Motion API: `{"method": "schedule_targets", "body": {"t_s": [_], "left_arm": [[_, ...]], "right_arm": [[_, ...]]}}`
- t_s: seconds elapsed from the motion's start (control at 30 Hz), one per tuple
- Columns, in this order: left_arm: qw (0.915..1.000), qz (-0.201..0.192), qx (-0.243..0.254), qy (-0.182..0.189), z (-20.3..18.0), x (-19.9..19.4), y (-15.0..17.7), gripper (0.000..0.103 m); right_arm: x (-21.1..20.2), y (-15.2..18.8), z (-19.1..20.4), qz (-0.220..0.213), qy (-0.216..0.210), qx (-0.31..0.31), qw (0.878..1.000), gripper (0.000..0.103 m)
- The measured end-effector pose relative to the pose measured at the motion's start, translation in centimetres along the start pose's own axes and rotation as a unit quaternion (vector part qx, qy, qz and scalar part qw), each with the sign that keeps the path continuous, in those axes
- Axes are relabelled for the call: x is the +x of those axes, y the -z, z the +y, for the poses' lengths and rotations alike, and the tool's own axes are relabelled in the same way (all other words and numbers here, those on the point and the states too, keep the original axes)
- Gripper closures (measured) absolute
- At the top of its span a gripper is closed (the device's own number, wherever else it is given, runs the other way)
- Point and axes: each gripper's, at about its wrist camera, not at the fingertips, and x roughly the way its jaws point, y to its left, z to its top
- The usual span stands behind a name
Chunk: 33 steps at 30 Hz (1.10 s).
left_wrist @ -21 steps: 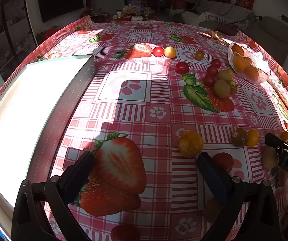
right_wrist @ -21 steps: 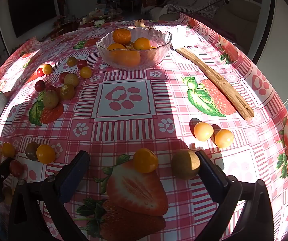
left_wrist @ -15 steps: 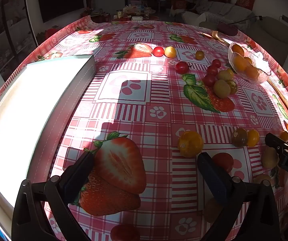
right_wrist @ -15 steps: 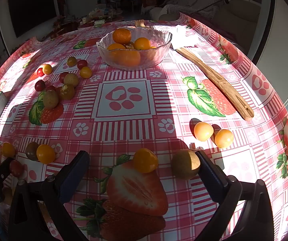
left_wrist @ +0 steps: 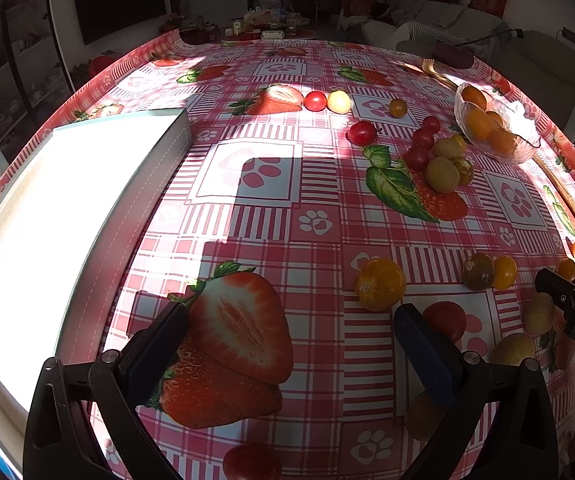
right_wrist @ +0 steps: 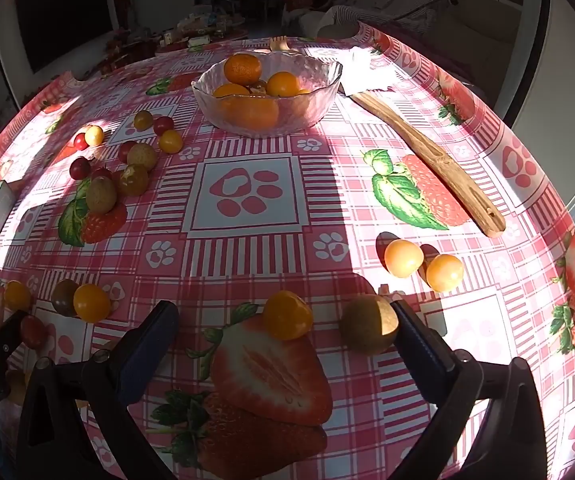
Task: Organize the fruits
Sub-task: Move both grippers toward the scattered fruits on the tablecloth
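Observation:
Small fruits lie scattered over the strawberry-print tablecloth (left_wrist: 271, 184). A glass bowl (right_wrist: 267, 92) at the far middle holds several oranges. My right gripper (right_wrist: 283, 328) is open; an orange tomato (right_wrist: 287, 315) and a green-brown fruit (right_wrist: 369, 330) sit between its fingers, the green one close to the right finger. My left gripper (left_wrist: 291, 330) is open above bare cloth; an orange fruit (left_wrist: 380, 285) and a red tomato (left_wrist: 445, 320) lie just past its right finger. A cluster of red and green fruits (left_wrist: 439, 160) lies farther off, left of the bowl (left_wrist: 495, 132).
A white box (left_wrist: 47, 216) fills the left side in the left wrist view. A wooden utensil (right_wrist: 427, 156) lies right of the bowl, with two yellow fruits (right_wrist: 423, 266) near its end. The table edge curves close on the right. Furniture stands beyond the table.

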Motion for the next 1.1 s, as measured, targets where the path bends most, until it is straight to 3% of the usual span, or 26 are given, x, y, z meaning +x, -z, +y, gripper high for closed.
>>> {"method": "schedule_targets", "body": {"t_s": [0.17,0.37,0.73,1.1], "left_arm": [[0.9999,-0.006,-0.011,0.004,0.7,-1.5,0.5,0.000],[0.9990,-0.032,0.029,-0.004,-0.3,-4.3,1.8,0.000],[0.9990,-0.013,0.043,0.003,-1.3,-5.7,4.9,0.000],[0.9977,-0.016,0.066,0.008,-3.1,-5.5,4.6,0.000]], "right_arm": [[-1.3,0.7,-1.1,0.000,-0.030,0.026,0.999,0.000],[-3.2,1.5,-1.8,-0.004,-0.036,0.015,0.999,0.000],[-5.7,4.5,-3.6,-0.001,-0.049,0.005,0.999,0.000],[-6.0,4.9,-4.8,0.000,-0.049,0.000,0.999,0.000]]}}
